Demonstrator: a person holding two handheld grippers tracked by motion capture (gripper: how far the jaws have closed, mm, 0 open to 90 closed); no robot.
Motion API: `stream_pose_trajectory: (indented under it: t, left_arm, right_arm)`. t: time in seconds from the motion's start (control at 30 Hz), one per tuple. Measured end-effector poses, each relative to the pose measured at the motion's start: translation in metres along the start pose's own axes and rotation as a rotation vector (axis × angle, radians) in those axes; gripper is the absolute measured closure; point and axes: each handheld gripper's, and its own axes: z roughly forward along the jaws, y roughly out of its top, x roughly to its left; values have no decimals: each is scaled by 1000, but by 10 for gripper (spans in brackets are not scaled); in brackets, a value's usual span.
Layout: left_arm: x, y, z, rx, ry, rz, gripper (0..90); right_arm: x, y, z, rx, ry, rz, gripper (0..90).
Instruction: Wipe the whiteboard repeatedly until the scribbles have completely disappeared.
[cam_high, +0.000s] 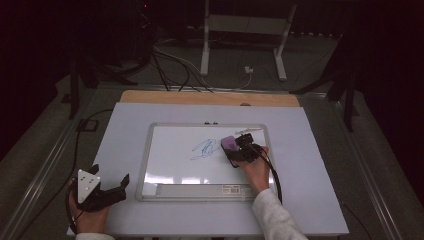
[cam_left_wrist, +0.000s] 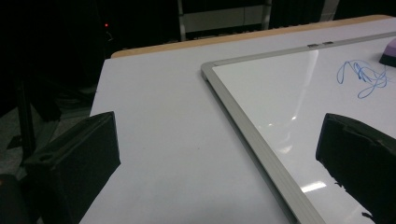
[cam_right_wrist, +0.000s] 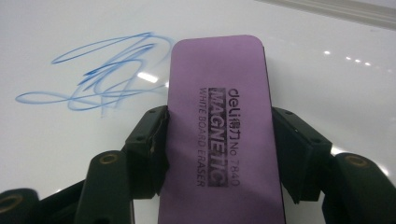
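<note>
eraser (cam_right_wrist: 219, 135) | "deli No 7840" | "MAGNETIC" | "WHITE BOARD ERASER"

left gripper (cam_left_wrist: 217, 154): jaws wide apart, empty | whiteboard (cam_left_wrist: 252, 135) corner between them | blue scribble (cam_left_wrist: 364, 77) | purple eraser (cam_left_wrist: 387, 51) at the edge

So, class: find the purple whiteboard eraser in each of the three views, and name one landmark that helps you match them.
High view: the purple whiteboard eraser sits right of centre on the whiteboard, clamped in the right gripper.
Left gripper view: a corner of it shows at the far right edge, upper part.
Right gripper view: centre, running down to the bottom edge, held between the two jaws.
Shared landmark: the blue scribble beside the eraser.
</note>
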Motion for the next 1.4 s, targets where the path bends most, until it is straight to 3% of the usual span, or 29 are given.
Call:
stream_pose_trajectory:
  t: [0.2, 0.3, 0.37, 0.57, 0.63, 0.7, 0.9, 0.97, 1.03, 1.07, 1.17, 1.27, 1.3, 1.4]
  left_arm:
    - [0, 0, -1, 0, 2, 1, 5]
    - [1, -1, -1, -4, 4, -6, 5]
    - [1, -1, -1, -4, 4, -6, 5]
    - [1, -1, -1, -1, 3, -2, 5]
    - [0, 0, 0, 0, 2, 0, 5]
    - [0, 0, 0, 0, 2, 1, 5]
    - [-1, 0, 0, 0, 2, 2, 5]
    - [0, 0, -1, 1, 3, 2, 5]
    - [0, 0, -1, -3, 3, -1, 5]
    - [1, -1, -1, -5, 4, -3, 4]
    - [1, -1, -1, -2, 3, -5, 5]
    - [0, -1, 0, 0, 1, 1, 5]
    - [0, 0, 1, 0, 1, 3, 5]
    - [-1, 0, 1, 0, 0, 5, 5]
  right_arm:
    - [34, -5, 0, 25, 138, -159, 411]
    - [43, -5, 0, 35, 156, -215, 412]
    - [37, -3, 1, 32, 145, -189, 412]
    - [9, 2, 3, 1, 30, -56, 412]
    - [6, 3, 4, -1, 15, -22, 411]
    - [9, 3, 4, 4, 28, -33, 411]
    - [37, -2, 3, 37, 203, -180, 410]
    - [45, -2, 4, 40, 190, -219, 411]
    - [43, 0, 5, 38, 174, -196, 411]
    - [39, 2, 6, 31, 144, -177, 412]
    - [20, 7, 9, 3, 53, -76, 412]
    - [12, 9, 11, -5, 13, 8, 412]
    - [15, 9, 11, -2, 1, 2, 412]
    - [33, 8, 12, 13, 71, -73, 411]
